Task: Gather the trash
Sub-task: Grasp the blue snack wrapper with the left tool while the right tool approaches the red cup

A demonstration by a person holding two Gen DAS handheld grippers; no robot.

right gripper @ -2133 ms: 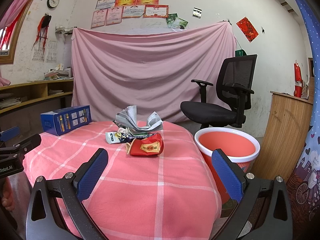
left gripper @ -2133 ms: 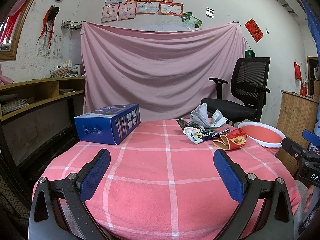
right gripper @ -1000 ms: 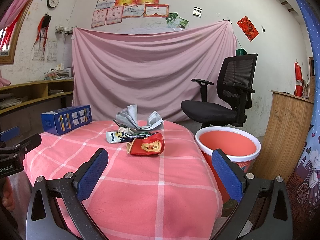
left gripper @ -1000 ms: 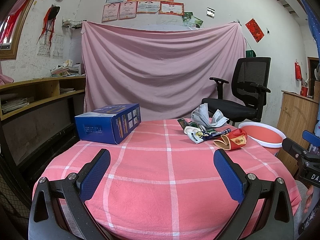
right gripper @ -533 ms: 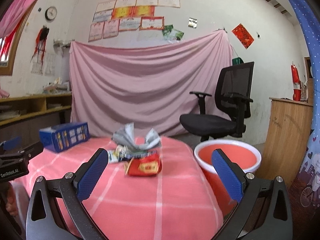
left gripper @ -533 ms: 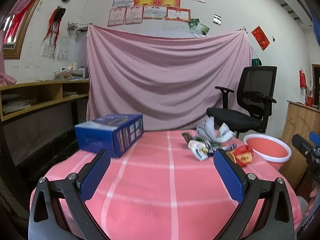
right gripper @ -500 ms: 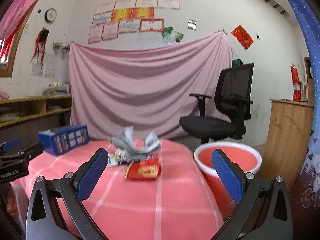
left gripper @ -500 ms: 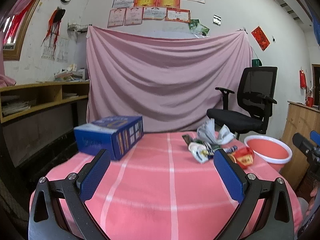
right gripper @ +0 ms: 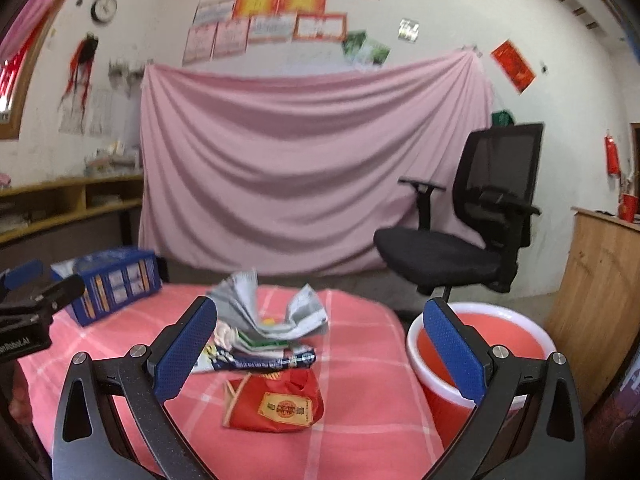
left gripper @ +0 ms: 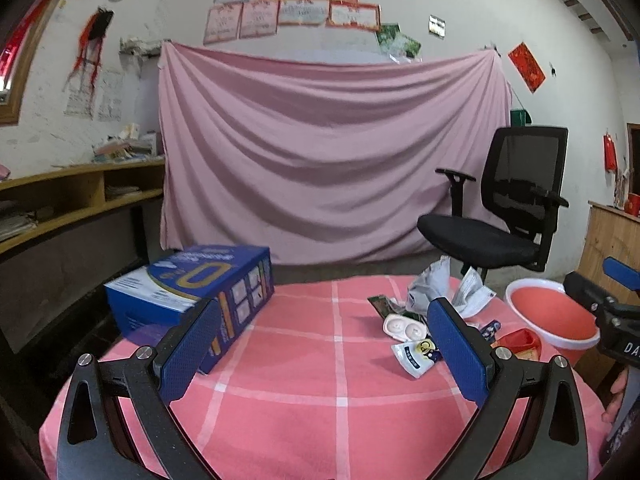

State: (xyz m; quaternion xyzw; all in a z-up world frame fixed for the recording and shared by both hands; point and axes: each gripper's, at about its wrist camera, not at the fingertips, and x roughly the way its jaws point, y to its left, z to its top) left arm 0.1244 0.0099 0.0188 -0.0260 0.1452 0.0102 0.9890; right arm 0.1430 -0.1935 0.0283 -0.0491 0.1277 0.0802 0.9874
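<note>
Left gripper (left gripper: 324, 344) gapes wide and empty above the table (left gripper: 304, 420), blue box (left gripper: 192, 288) beside its left finger. Right gripper (right gripper: 320, 350) is wide too, red packet (right gripper: 276, 402) between its fingers, trash pile (right gripper: 264, 330) beyond, bucket (right gripper: 516, 322) right.

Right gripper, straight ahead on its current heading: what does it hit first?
Probably the red packet lying on the tablecloth: it sits nearest, centred between the open right gripper's fingers. The dark wrapper and crumpled paper lie behind it. Depth is uncertain in the fisheye view.
</note>
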